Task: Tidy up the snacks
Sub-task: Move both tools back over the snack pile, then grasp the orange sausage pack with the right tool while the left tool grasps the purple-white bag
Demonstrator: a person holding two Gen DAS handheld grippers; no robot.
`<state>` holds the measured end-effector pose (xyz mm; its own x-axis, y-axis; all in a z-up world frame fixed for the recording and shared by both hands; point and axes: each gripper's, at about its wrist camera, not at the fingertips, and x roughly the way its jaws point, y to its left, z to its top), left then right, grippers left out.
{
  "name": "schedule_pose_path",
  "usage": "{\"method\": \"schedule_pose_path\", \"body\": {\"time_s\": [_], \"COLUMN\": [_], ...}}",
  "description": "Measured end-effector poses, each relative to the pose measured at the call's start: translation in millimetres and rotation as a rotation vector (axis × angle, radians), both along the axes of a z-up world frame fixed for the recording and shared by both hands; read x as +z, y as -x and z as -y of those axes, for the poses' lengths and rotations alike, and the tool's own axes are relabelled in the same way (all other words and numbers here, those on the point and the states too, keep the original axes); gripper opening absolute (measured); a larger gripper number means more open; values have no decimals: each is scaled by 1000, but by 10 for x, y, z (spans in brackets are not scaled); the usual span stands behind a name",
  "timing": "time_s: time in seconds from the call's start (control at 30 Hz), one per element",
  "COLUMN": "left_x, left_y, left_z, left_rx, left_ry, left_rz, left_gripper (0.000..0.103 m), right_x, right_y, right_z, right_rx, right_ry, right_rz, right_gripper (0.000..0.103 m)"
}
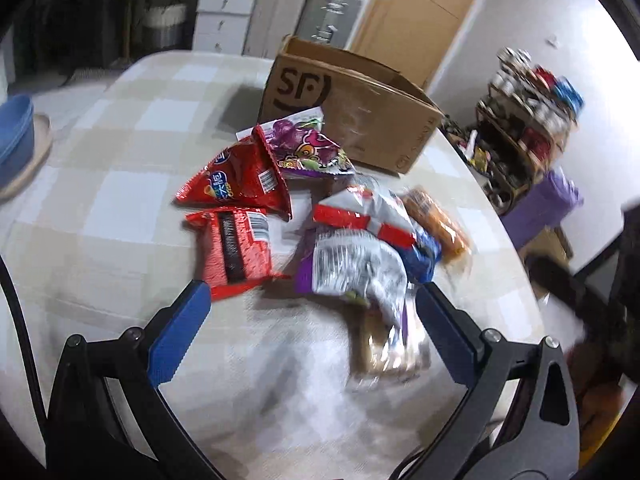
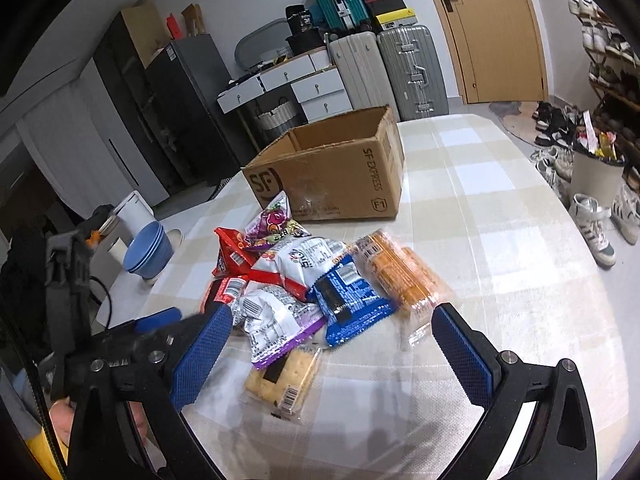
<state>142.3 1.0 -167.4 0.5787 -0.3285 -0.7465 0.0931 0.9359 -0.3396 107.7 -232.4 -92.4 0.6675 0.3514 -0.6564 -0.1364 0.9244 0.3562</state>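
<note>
Currently, left wrist view: left gripper [image 1: 312, 300] fingers spread wide, empty, above snack pile [image 1: 320, 216] on desk [image 1: 120, 200]; cardboard box [image 1: 360, 120] behind pile.
Right wrist view: right gripper [image 2: 332, 324] fingers apart, grasping nothing; cracker pack [image 2: 284, 376] lies between them, blue packet [image 2: 348, 304] beyond.

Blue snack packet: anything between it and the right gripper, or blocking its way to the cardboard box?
Nothing blocks the open right gripper from the blue snack packet. Toward the open brown cardboard box, the white-and-red snack bag and purple candy bag lie between, low enough to lift over.
</note>
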Motion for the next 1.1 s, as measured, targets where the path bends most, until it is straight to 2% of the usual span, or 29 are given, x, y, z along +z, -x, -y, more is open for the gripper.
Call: {"method": "schedule_pose_path", "body": {"time_s": [0.1,0.2,0.33,0.4,0.5,0.57,0.67,0.8,0.87,0.93,1.1], "left_x": [-136,-273,-353,-406,-493,-503,-540,-568,-557,-565,-604], "left_y": [-195,-367,-552,-624,-688,-731,-774,-832,-818,-820,-792], "left_z": [26,89,179,242,333,435,524,613,637,687,732], "left_rx": [15,48,66,85,84,88,91,77,71,51,38], "left_ry": [80,89,154,146,178,135,122,134,143,158,170], "left_rz": [-74,-126,-162,-196,-233,-225,-221,-218,-214,-214,-210], "left_gripper": [102,100,100,100,93,90,84,67,63,50,46], "right_x": [-41,-75,-133,-168,-217,-242,-266,-301,-313,-319,-319], "right_y": [-6,-7,-9,-18,-23,-32,-44,-48,-48,-44,-40], "right_z": [67,118,167,186,211,224,240,246,244,247,242], "right_rx": [-10,-19,-23,-25,-28,-30,-32,-31,-31,-32,-32], "right_ry": [-19,-27,-39,-45,-56,-61,-69,-74,-75,-79,-78], "right_rz": [-11,-14,-22,-28,-38,-45,-51,-55,-58,-61,-59], "right_gripper": [102,102,102,102,102,102,102,102,102,102,102]}}
